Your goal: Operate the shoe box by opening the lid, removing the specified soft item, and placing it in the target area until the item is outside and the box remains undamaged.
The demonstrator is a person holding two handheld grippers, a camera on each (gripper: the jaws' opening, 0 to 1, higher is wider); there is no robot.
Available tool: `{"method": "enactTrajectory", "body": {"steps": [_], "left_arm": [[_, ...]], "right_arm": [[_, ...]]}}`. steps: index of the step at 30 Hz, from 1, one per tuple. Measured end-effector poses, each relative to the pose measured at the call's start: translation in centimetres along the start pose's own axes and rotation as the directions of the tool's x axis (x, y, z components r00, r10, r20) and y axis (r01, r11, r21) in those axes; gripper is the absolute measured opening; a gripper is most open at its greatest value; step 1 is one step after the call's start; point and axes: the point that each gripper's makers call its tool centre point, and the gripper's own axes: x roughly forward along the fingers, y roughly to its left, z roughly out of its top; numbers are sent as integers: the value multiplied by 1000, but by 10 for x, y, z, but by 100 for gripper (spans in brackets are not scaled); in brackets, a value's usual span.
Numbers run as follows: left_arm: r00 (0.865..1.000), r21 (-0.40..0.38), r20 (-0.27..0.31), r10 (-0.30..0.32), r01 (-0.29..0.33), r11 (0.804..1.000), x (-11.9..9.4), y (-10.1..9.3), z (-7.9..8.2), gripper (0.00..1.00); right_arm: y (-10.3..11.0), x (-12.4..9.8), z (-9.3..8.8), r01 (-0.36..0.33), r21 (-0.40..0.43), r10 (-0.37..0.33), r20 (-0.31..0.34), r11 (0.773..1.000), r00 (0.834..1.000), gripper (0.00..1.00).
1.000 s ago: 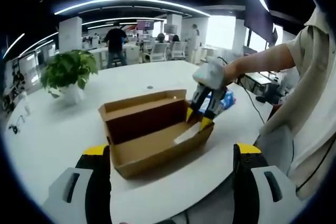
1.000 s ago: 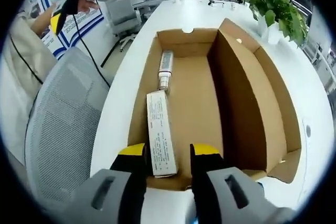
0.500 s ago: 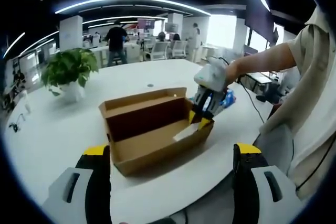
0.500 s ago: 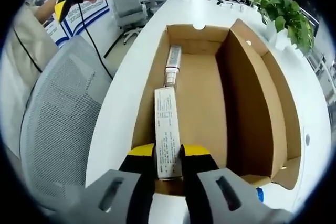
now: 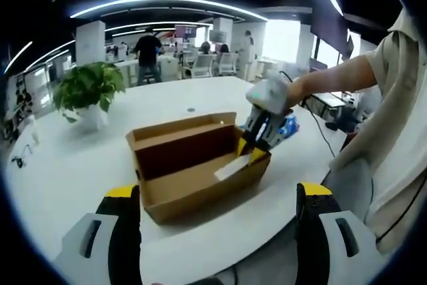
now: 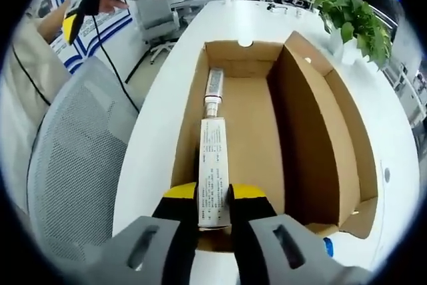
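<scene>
Left gripper view: an open cardboard shoe box [image 5: 193, 165] sits at the centre of a round white surface [image 5: 73, 165], lid upright along its back. At centre right, the right hand-held gripper [image 5: 251, 148] reaches into the box's right end, clenched on a white tube-like item [image 5: 230, 166]. The left hand-held gripper [image 5: 217, 221] rises from the bottom edge, jaws wide apart, grasping nothing. A potted plant [image 5: 85, 95] stands at the left.

Right gripper view: the right hand-held gripper [image 6: 213, 198] at the lower centre pinches the near end of the white item [image 6: 214, 168], which lies lengthwise inside the shoe box [image 6: 307, 138] along its left wall. The left hand-held gripper [image 6: 110, 5] shows in the upper left
</scene>
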Motion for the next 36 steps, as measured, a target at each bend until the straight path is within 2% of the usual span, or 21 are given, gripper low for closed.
{"method": "enactTrajectory", "body": {"steps": [17, 28, 36], "left_arm": [[1000, -4, 10, 4, -4, 1000, -4, -1, -1, 100], [1000, 16, 12, 15, -15, 1000, -5, -1, 1, 100], [1000, 23, 14, 8, -8, 1000, -3, -5, 3, 100]], "right_arm": [[-8, -33, 22, 49, -16, -48, 52, 999, 997, 14], [-20, -70, 41, 100, -35, -96, 104, 994, 990, 14], [-25, -95, 41, 126, -56, -119, 113, 990, 986, 14]]}}
